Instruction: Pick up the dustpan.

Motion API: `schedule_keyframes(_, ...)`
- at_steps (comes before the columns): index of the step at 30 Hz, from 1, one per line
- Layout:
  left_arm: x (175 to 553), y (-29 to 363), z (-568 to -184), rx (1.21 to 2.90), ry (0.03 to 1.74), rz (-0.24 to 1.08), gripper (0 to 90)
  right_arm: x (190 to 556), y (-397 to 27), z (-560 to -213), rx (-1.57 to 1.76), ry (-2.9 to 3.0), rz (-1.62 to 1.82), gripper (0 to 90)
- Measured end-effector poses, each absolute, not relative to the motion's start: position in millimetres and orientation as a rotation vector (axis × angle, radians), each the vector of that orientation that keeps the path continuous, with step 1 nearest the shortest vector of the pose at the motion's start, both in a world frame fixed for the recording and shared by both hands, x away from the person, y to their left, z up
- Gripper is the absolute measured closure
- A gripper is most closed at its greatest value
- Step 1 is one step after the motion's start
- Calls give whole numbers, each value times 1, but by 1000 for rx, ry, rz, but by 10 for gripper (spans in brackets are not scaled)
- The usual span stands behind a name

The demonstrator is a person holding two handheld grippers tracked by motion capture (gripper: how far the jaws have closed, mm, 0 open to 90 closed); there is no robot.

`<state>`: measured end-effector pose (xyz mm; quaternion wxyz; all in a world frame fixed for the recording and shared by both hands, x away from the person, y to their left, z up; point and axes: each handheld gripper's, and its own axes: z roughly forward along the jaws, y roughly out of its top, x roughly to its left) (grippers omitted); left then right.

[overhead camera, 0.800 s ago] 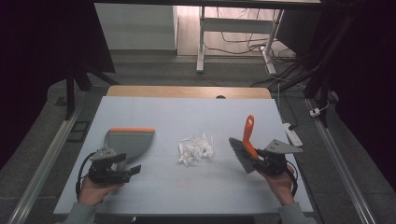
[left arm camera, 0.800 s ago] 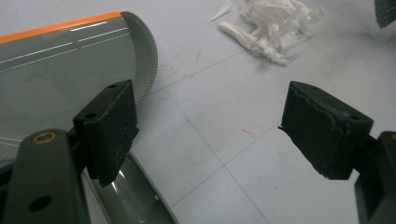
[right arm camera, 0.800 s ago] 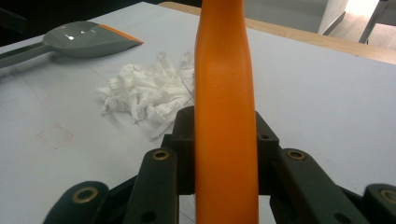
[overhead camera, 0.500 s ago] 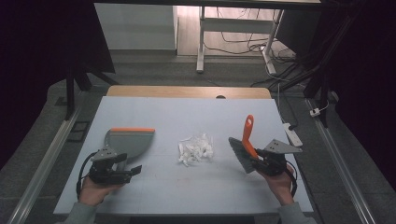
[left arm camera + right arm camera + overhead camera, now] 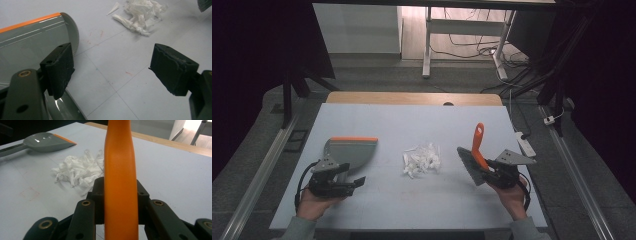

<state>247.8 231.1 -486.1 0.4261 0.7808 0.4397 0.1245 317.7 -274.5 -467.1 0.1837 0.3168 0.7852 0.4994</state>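
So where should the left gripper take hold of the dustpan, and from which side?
Best by its grey handle, coming from the near edge of the table. The dustpan lies flat with its orange lip facing away and its handle toward the person, under the open left gripper. The pan body looks too broad and shallow for the jaws; the narrow handle fits between them.

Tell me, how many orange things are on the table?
2. One is the orange handle of the brush, held upright at the table's right side. The other is the orange edge strip on the grey dustpan, lying at the left. I see no others.
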Motion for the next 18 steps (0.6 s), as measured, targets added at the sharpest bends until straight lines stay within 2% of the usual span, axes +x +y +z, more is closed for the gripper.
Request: schedule_keyframes(18,248,218,-463,1969,1210,319,207,315,-280,-465,913,2188,1414,703)
